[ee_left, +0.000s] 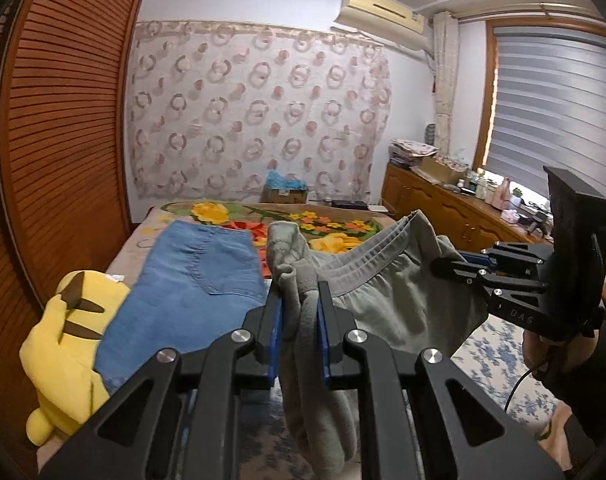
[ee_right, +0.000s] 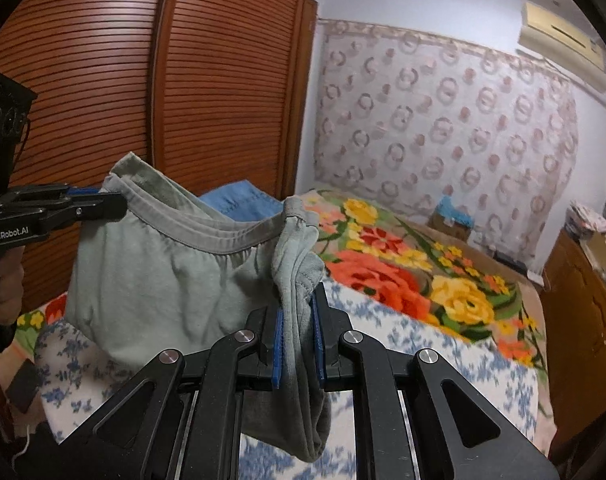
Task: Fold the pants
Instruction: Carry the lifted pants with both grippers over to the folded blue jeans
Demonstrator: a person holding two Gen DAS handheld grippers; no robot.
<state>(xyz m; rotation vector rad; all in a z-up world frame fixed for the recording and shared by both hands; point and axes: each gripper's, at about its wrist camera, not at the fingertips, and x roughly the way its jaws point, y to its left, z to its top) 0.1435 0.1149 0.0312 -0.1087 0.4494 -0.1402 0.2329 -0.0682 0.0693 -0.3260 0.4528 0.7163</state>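
Grey-green pants (ee_left: 387, 292) hang in the air above the bed, held at the waistband by both grippers. My left gripper (ee_left: 299, 292) is shut on one bunched end of the waistband. My right gripper (ee_left: 443, 266) shows at the right of that view, shut on the other end. In the right wrist view the pants (ee_right: 155, 276) sag between my right gripper (ee_right: 299, 300), shut on the cloth, and my left gripper (ee_right: 115, 202) at the left. The legs hang below, mostly hidden.
Blue jeans (ee_left: 191, 284) lie on the bed beside a yellow plush toy (ee_left: 67, 352). A floral blanket (ee_right: 423, 280) and a blue-flowered sheet (ee_right: 423, 356) cover the bed. A slatted wooden wardrobe (ee_right: 183, 80) stands left, a wooden cabinet (ee_left: 443, 208) right.
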